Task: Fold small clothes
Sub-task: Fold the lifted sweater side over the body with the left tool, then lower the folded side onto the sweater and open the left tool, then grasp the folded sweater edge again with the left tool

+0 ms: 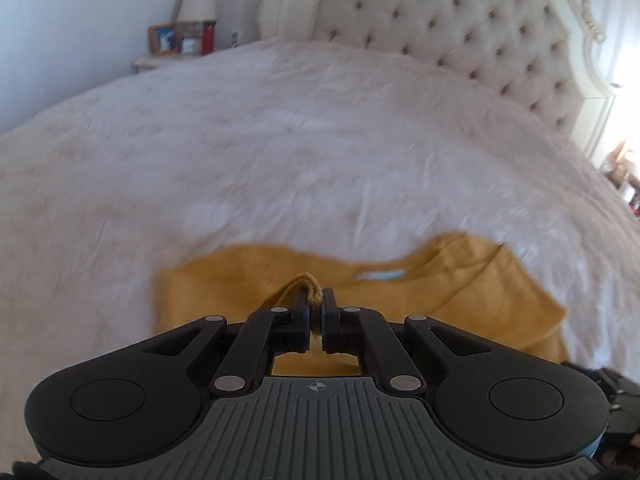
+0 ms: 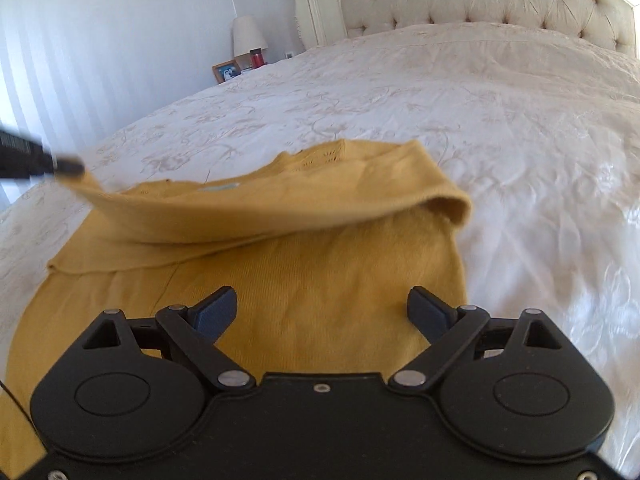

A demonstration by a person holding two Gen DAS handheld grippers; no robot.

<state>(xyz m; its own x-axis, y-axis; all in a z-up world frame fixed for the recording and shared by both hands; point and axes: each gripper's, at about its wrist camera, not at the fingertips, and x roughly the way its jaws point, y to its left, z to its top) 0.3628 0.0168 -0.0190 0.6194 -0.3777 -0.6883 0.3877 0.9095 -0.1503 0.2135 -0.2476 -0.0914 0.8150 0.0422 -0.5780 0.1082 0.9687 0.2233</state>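
Mustard-yellow knit garment (image 2: 280,280) lies on the white bedspread (image 2: 480,120), its top part folded over. Left gripper (image 1: 316,300) has its jaws clenched on a fold of the garment's edge, lifting it. Right gripper (image 2: 322,308) hovers above the cloth, jaws spread wide and empty.

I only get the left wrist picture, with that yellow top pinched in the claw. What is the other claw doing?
Observer: The right gripper is open and empty, above the yellow knit top.
Operator: Where does my pinched bit lead?
Observer: The left gripper holds one edge lifted, and a flap runs from it across the top.
Operator: Is the bed plain white?
Observer: No, the bedspread has a faint floral pattern.
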